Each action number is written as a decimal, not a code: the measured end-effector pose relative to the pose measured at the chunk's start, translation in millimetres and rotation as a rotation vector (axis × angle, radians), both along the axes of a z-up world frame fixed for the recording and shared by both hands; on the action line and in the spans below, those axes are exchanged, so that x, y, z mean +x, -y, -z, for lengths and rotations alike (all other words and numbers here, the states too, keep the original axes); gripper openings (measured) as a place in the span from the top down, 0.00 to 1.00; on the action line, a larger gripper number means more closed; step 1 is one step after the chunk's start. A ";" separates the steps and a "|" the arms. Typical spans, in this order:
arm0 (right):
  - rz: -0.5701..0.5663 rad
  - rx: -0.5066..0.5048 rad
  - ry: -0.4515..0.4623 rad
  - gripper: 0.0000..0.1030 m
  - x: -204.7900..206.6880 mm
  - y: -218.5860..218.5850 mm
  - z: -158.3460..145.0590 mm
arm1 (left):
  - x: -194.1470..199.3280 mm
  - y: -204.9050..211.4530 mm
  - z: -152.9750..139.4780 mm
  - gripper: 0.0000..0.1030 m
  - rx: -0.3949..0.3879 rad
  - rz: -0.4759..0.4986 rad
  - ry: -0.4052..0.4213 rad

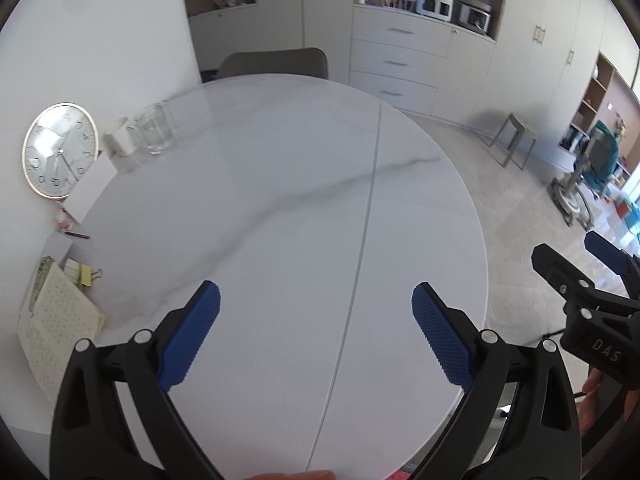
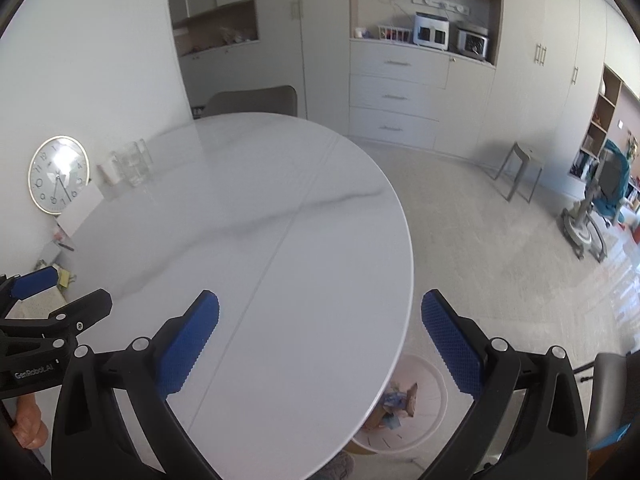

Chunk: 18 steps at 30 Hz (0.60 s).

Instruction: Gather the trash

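Note:
My left gripper (image 1: 316, 300) is open and empty above the near part of the round white marble table (image 1: 280, 184). My right gripper (image 2: 320, 308) is open and empty over the table's right edge (image 2: 404, 280). A pale pink waste bin (image 2: 428, 412) stands on the floor below that edge, with crumpled trash (image 2: 396, 404) inside. The right gripper also shows at the right of the left wrist view (image 1: 576, 264), and the left gripper at the left of the right wrist view (image 2: 60, 292).
A round clock (image 1: 60, 150), a glass jug (image 1: 156, 132), a white box (image 1: 120, 140), an open notebook (image 1: 60, 328), binder clips (image 1: 86, 276) and a pen (image 1: 76, 235) sit along the table's left side. A chair (image 1: 276, 62) stands behind the table, a stool (image 1: 516, 138) on the floor.

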State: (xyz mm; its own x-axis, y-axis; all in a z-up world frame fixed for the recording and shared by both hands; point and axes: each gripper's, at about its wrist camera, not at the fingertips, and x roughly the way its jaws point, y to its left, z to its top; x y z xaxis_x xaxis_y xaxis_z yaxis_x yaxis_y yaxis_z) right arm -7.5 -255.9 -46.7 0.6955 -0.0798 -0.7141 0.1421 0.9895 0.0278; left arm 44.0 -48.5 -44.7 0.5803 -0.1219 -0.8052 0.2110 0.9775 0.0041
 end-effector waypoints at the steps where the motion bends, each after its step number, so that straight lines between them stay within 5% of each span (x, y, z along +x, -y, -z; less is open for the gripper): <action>1: -0.012 0.000 0.007 0.02 1.6 -4.2 -2.4 | 0.5 -4.9 -0.3 0.10 -0.002 -0.009 0.002; 10: -0.062 0.015 -0.012 0.02 11.7 -32.0 4.7 | 0.6 -30.4 2.2 0.10 -0.006 -0.056 -0.005; 18: -0.067 -0.026 0.103 0.02 2.1 -38.6 -37.4 | -6.0 -44.8 -41.9 0.10 -0.049 -0.110 0.122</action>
